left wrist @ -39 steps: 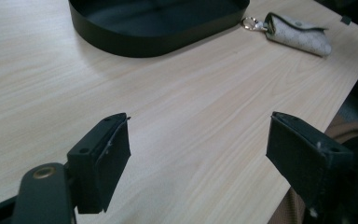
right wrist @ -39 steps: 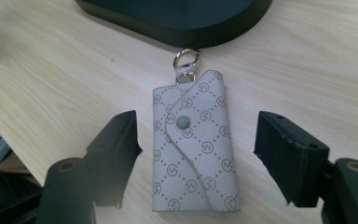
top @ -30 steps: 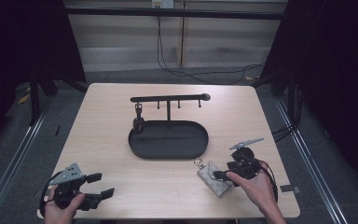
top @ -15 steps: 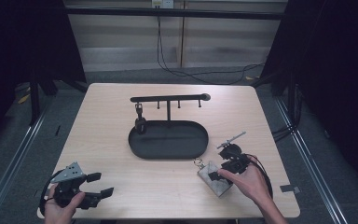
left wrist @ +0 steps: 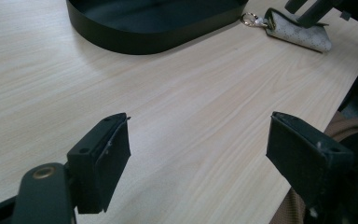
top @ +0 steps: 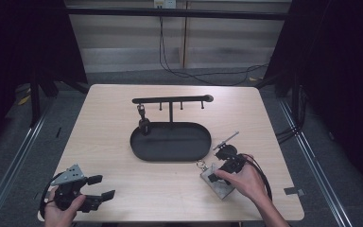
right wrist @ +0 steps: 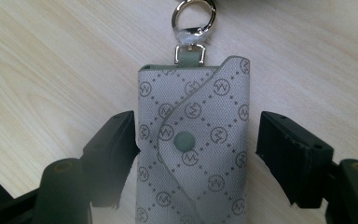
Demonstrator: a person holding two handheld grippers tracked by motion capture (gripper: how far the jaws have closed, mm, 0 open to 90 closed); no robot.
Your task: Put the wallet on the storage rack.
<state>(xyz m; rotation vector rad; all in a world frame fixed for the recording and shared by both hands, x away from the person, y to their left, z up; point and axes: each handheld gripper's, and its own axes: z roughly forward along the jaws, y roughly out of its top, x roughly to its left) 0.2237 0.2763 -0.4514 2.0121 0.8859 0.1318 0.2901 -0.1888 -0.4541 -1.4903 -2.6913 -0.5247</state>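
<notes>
Straddling the grey key pouch [right wrist: 193, 149] with my right tool [right wrist: 196, 154]: jaws just narrowed, right one not touching, pouch near desk [top: 123, 118] front-right edge beside tray [top: 170, 142]; left tool [left wrist: 198, 154] spread, bare desk ahead.

1. The grey key pouch [right wrist: 193, 154] carries a repeated monogram: a small circle with a zigzag mark that reads like a "W" or "M", which of the two I cannot tell.
2. Dotted diagonal lines link those circles into a diamond grid across the pouch's flap and body.
3. No other words, numbers or labels are readable anywhere.
</notes>
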